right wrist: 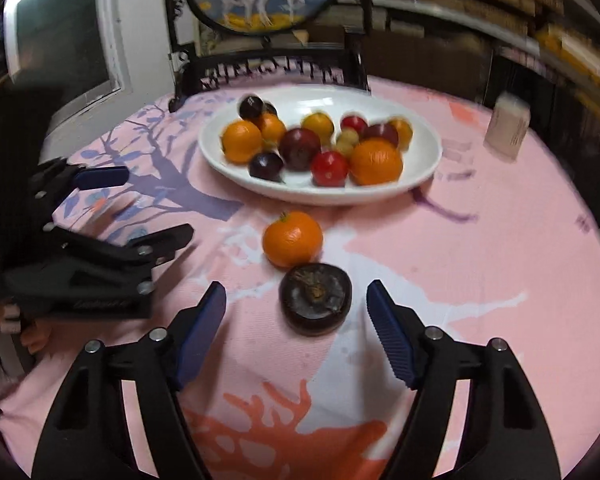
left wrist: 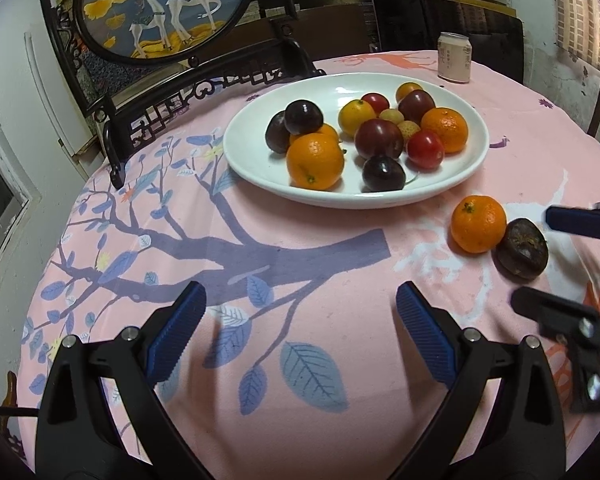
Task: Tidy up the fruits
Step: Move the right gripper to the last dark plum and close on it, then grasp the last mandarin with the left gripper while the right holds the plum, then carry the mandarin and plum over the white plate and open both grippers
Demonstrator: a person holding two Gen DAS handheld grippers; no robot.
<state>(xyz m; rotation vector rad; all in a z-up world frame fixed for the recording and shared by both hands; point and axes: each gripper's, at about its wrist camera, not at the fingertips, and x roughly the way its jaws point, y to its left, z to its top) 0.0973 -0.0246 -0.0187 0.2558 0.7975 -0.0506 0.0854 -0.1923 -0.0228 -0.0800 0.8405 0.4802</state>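
Left wrist view: left claw (left wrist: 300, 312), lower centre, spread wide, holding nothing, over the pink-clothed worktop (left wrist: 300, 240). White plate (left wrist: 260, 164), upper centre, holds oranges, dark plums and red tomatoes. Loose orange (left wrist: 478, 223) and dark round fruit (left wrist: 522, 248), touching, at right on the cloth. Can (left wrist: 454, 57) in the upper right.

Right wrist view: right claw (right wrist: 296, 308), lower centre, wide open and empty; dark round fruit (right wrist: 315, 298) lies between its tips, untouched. Loose orange (right wrist: 293, 239) just above. Plate (right wrist: 424, 176) upper centre. Left claw (right wrist: 156, 204), at left, open.
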